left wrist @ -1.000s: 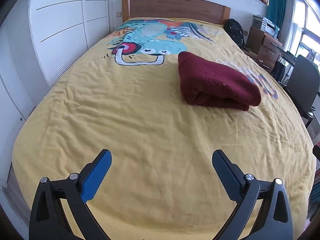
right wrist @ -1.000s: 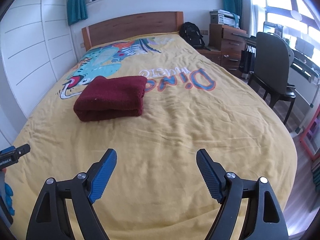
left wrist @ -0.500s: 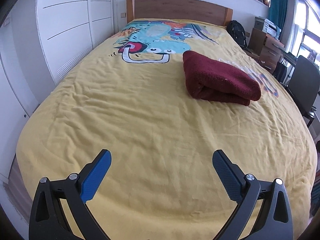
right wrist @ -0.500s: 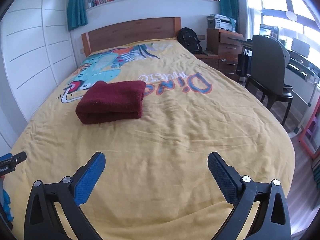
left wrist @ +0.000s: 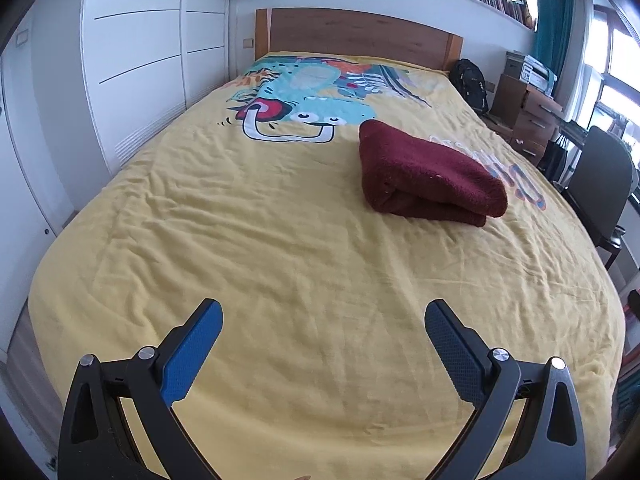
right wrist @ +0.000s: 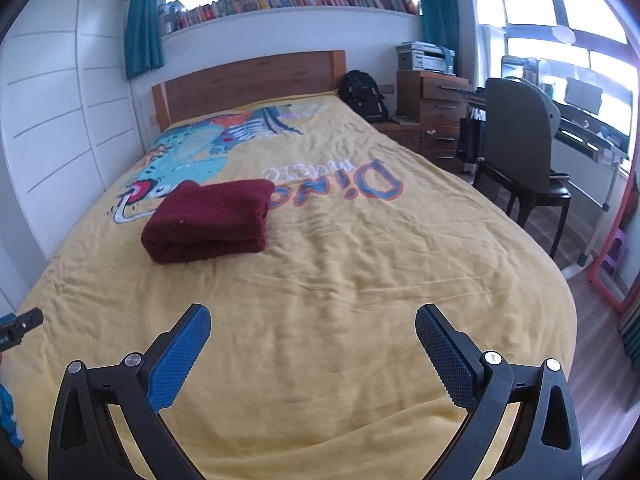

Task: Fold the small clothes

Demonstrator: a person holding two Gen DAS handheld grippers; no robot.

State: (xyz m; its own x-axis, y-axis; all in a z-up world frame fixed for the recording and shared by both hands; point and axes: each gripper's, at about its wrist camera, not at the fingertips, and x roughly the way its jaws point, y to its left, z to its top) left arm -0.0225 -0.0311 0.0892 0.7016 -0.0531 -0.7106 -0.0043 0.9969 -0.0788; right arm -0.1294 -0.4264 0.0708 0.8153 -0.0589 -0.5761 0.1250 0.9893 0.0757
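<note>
Place: a bedroom in a home
Signs: a bed (right wrist: 360, 280) with a cartoon cover, wooden headboard (right wrist: 248, 80), white wardrobe (left wrist: 132, 72), shelf of books (right wrist: 288, 0), chest of drawers (right wrist: 432, 116), chair (right wrist: 520, 148)

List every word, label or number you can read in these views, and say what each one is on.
"Dino": large upside-down letters on the yellow bedspread.
"music": smaller upside-down letters beside it, same bedspread.
Book spines on the shelf: too small to read.
Printer labels: blurred.

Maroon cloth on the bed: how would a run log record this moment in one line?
maroon cloth: folded, lying on yellow bedspread | left gripper: open, empty | right gripper: just opened wider, empty
</note>
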